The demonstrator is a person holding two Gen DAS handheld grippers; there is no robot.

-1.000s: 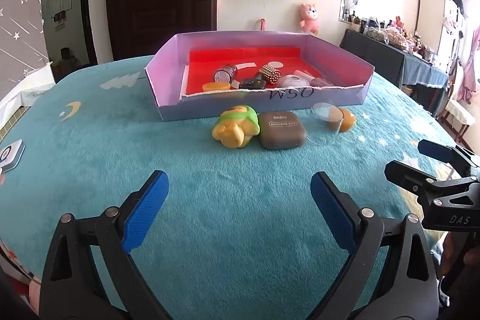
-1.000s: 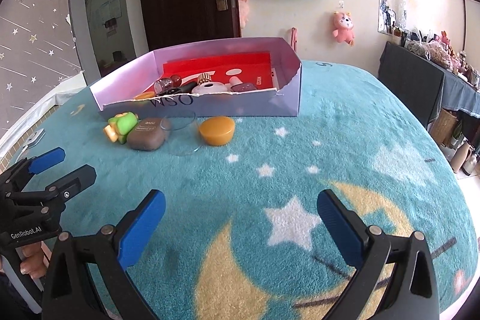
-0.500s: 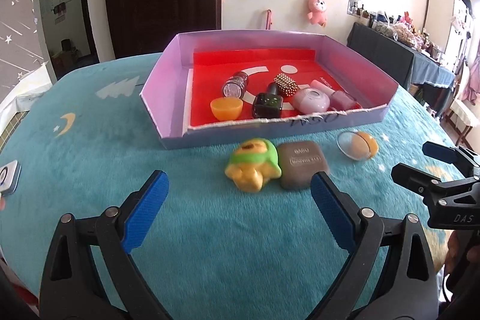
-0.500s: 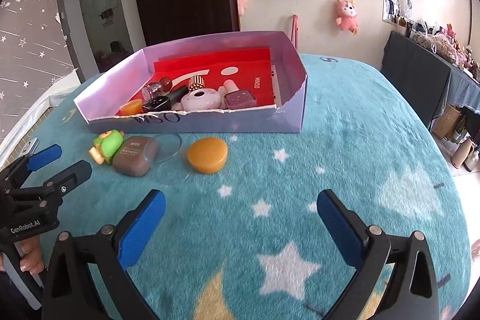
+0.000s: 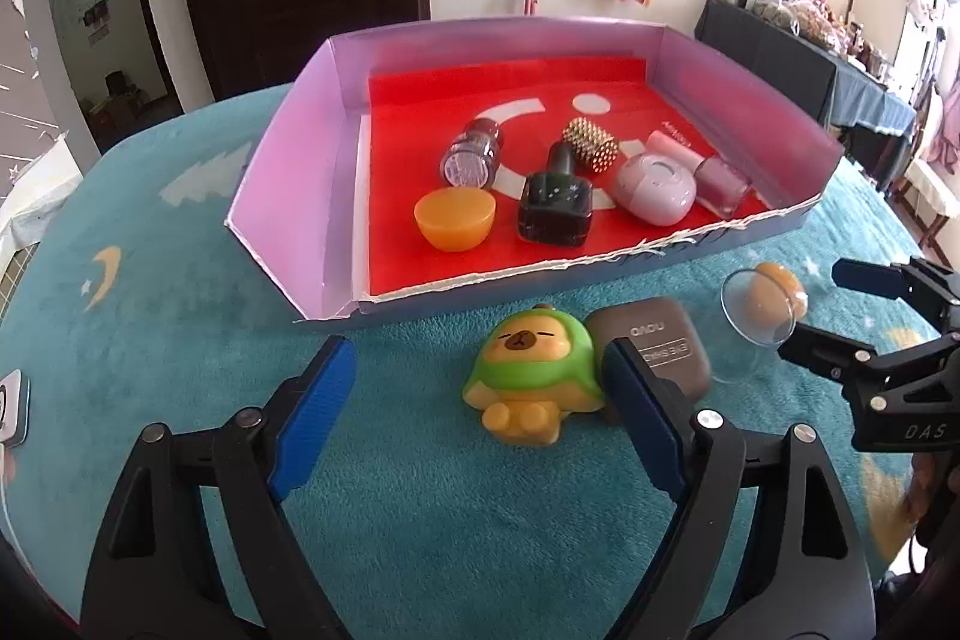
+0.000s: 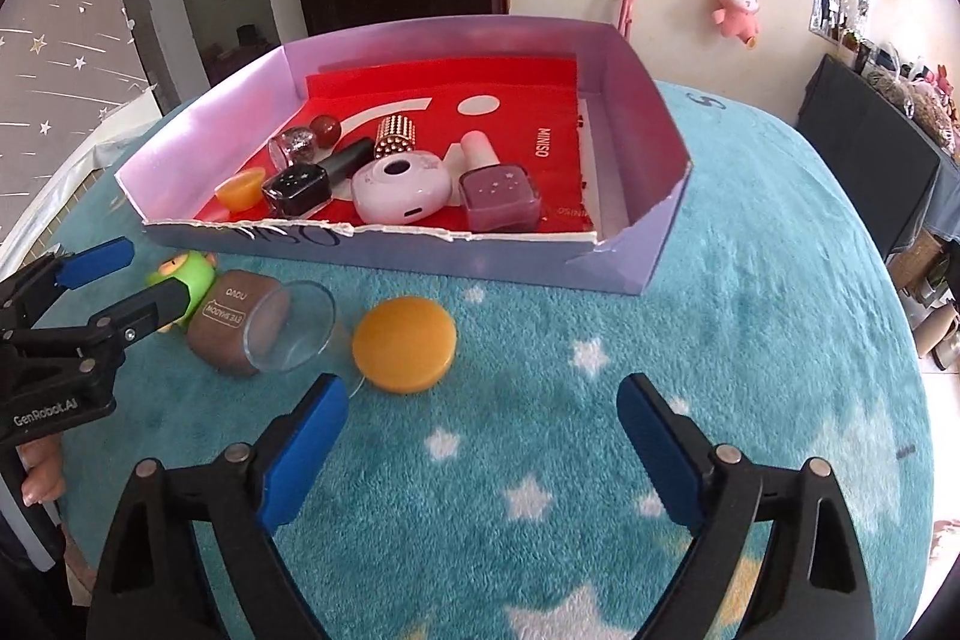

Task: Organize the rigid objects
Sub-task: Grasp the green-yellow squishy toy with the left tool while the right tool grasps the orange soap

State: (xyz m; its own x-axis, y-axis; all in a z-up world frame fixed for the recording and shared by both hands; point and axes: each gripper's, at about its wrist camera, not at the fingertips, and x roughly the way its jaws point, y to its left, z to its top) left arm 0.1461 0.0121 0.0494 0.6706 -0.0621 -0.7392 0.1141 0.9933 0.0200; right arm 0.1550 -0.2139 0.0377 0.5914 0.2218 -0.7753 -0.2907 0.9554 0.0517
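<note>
Operator: Where is the toy?

Guide: Your green-and-yellow toy (image 5: 534,376) lies on the blanket (image 5: 180,340) before the box (image 5: 288,172), touching the brown case (image 5: 654,340). Your left gripper (image 5: 474,400) jaws are closing, nothing pinched. Your right gripper (image 6: 483,436) jaws are closing, empty, near the orange disc (image 6: 403,352) and clear dome (image 6: 294,325).

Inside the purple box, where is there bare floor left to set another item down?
Free: the far red floor of the box behind the gold studded cylinder, and the strip along its right wall. Crowded: the front row, from orange half-shell to pink bottle.
</note>
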